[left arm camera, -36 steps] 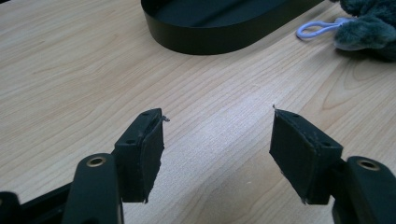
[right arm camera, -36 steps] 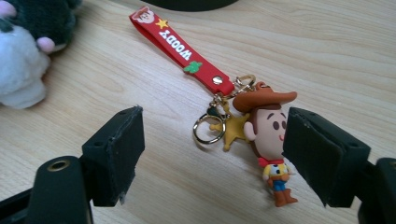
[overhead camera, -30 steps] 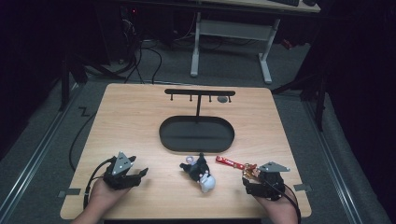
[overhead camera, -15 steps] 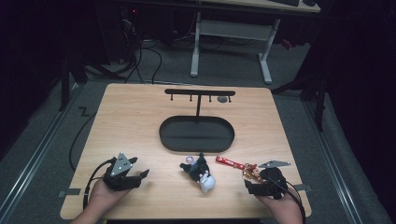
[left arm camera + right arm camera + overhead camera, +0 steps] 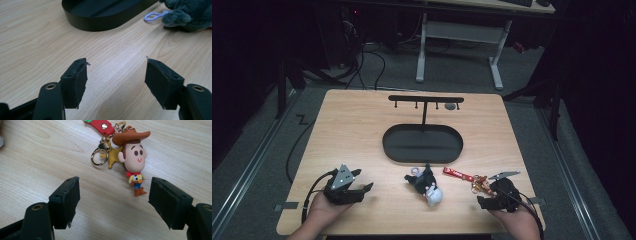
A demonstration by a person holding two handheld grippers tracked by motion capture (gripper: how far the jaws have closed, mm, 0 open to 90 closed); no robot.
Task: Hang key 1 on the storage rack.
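High view: light wooden bench (image 5: 362,130), left claw (image 5: 362,189) near the front left edge, held in a hand (image 5: 324,207); right claw (image 5: 484,201) near the front right edge, likewise hand-held.

Left claw: released, jaws wide apart, nothing between them, bare wood beneath. Ahead of it and slightly left, black oval metal tray (image 5: 100,15), well apart from the jaw tips. Ahead and to the right, dark grey plush toy (image 5: 187,12) with a pale lilac cord loop (image 5: 152,17) lying on the bench beside it. From above, same plush (image 5: 427,182) between the two claws, white patch at its near end.

Right claw: released, jaws spread, gripping nothing. Just ahead of the gap, nearer the right jaw, small cowboy figure keychain with brown hat and yellow shirt (image 5: 133,160), flat on the bench, boots toward the claw, not touched by either jaw. Attached beyond it: gold star charm (image 5: 112,157), gold ring (image 5: 99,157), red strap with a rivet (image 5: 100,125). From above, strap (image 5: 458,174) running from the right claw toward the plush.

Beyond the tray, black T-shaped hanger stand (image 5: 424,102), upright, bar with small pegs.
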